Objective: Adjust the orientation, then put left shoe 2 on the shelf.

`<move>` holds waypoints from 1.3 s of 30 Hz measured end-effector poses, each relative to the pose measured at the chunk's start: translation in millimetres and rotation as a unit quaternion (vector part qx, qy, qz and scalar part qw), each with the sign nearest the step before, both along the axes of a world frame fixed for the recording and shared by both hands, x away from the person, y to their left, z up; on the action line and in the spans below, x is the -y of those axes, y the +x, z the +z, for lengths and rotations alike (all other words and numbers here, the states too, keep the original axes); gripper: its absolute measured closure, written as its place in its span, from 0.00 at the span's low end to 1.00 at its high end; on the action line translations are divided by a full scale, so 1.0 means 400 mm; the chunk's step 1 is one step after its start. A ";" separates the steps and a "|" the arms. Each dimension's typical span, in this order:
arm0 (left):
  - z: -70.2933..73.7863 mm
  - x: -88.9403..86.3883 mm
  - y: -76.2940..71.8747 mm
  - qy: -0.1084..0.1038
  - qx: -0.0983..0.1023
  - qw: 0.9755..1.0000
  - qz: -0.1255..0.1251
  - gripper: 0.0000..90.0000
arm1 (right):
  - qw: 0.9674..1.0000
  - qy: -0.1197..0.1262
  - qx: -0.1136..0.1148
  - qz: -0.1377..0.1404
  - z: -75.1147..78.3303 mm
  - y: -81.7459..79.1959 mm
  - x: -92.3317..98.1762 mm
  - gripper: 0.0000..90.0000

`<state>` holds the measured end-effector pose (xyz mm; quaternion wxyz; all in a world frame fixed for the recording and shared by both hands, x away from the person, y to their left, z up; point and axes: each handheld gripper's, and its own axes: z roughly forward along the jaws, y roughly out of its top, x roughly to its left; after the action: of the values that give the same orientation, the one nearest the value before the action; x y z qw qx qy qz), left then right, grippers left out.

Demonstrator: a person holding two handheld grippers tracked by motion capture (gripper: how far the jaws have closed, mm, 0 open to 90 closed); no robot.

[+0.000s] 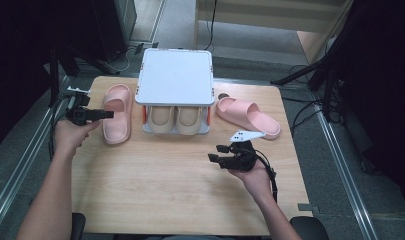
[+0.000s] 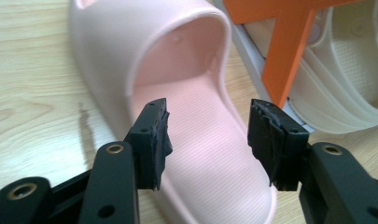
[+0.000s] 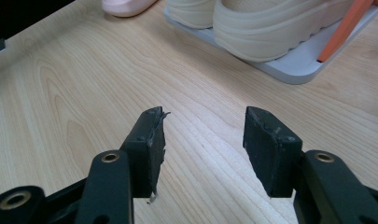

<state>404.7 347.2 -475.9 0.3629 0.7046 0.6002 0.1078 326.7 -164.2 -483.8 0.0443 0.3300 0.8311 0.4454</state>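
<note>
**Soft foam slide, released beside the rack**

The pink slide sandal point(image 1: 116, 118) lies flat on the wooden table point(image 1: 180, 190), just left of the small white shoe rack point(image 1: 175, 75), toe end toward the person. The left gripper point(image 1: 107, 114) sits level at its near edge. In the left gripper view the jaws stand wide apart with the sandal's footbed point(image 2: 205, 154) showing between them, and neither pad presses on it, so the gripper holds nothing. The right gripper point(image 1: 216, 153) hovers over bare table nearer the person, its jaws equally wide and empty. A 2nd pink slide point(image 1: 247, 116) lies at an angle just right of the rack, and 2 beige slides point(image 1: 175, 119) sit side by side on the rack's lower shelf between its orange posts point(image 2: 289, 46).

The sandal looks like 1-piece moulded foam: light, springy and soft enough to dent under the pads rather than crack. I would expect it to lift easily with 1 gripper and to survive a drop. Its matte, finely ribbed footbed should give decent friction, though the thick rounded sole could squirm out of a shallow pinch.

The best hold is probably the arched strap point(image 2: 144, 42): 1 jaw inside the opening, 1 outside, biting on the strap wall. The sidewall of the heel is a fair 2nd choice. Gripping across the whole width seems poor, since the shoe is wider than the jaws' spread.
</note>
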 end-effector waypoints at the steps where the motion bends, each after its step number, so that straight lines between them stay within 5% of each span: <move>1: 0.001 -0.006 -0.003 0.003 0.001 1.000 0.002 0.52 | 1.000 0.000 0.002 0.002 0.000 0.001 -0.002 0.54; 17: -0.030 -0.068 -0.003 0.001 -0.002 0.999 0.035 0.49 | 1.000 -0.005 -0.003 0.007 -0.005 0.004 -0.014 0.54; 39: -0.081 -0.072 0.066 0.007 -0.004 0.999 0.047 0.48 | 1.000 -0.005 -0.007 -0.022 -0.016 -0.025 0.026 0.54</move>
<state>430.9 376.0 -508.2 0.3505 0.6783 0.6334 0.1259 316.6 -174.6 -490.0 0.0505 0.3511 0.8262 0.4378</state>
